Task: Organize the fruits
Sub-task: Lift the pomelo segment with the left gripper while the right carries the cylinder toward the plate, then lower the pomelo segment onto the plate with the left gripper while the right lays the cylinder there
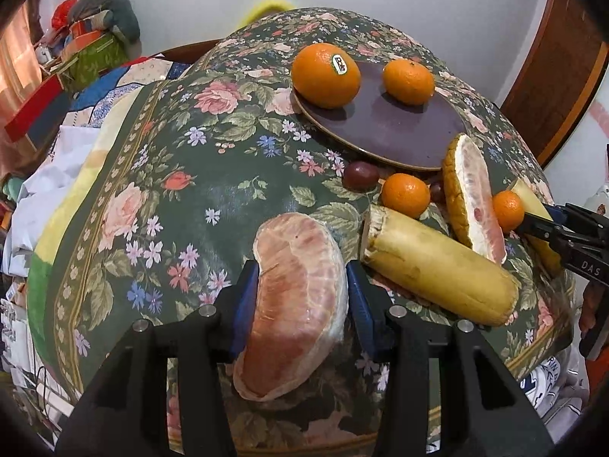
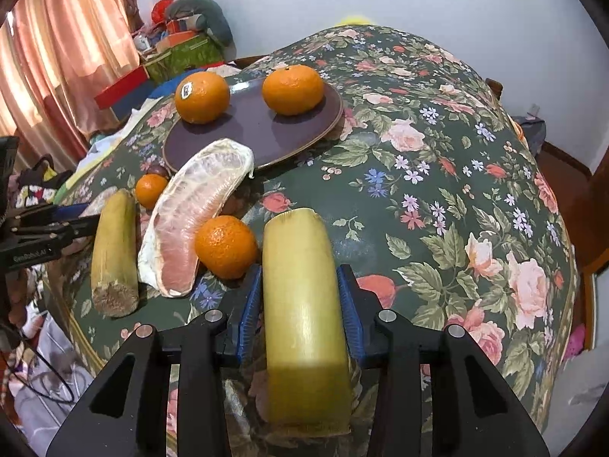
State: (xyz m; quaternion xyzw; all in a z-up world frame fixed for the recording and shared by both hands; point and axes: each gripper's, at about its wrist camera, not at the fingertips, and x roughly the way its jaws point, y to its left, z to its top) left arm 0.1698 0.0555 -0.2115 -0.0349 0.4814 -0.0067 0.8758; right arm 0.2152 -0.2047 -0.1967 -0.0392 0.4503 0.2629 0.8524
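Note:
My left gripper point(image 1: 302, 285) is shut on a peeled pink pomelo segment point(image 1: 297, 301), low over the flowered tablecloth. My right gripper point(image 2: 298, 297) is shut on a yellow sugarcane piece point(image 2: 304, 316); it also shows at the right edge of the left wrist view point(image 1: 540, 215). A dark purple plate point(image 1: 396, 129) point(image 2: 251, 129) holds a stickered orange point(image 1: 325, 74) point(image 2: 201, 97) and a mandarin point(image 1: 408, 81) point(image 2: 293, 89). Beside the plate lie a second sugarcane piece point(image 1: 437, 266) point(image 2: 114, 255), a pomelo wedge with rind point(image 1: 472, 198) point(image 2: 198, 209) and two small mandarins point(image 1: 405, 195) point(image 2: 226, 247).
A dark round fruit point(image 1: 361, 176) lies at the plate's near edge. The tablecloth point(image 2: 437, 190) stretches to the right. Piled boxes and cloth point(image 1: 87, 49) lie beyond the table's left edge, and a wooden door point(image 1: 552, 76) stands at the right.

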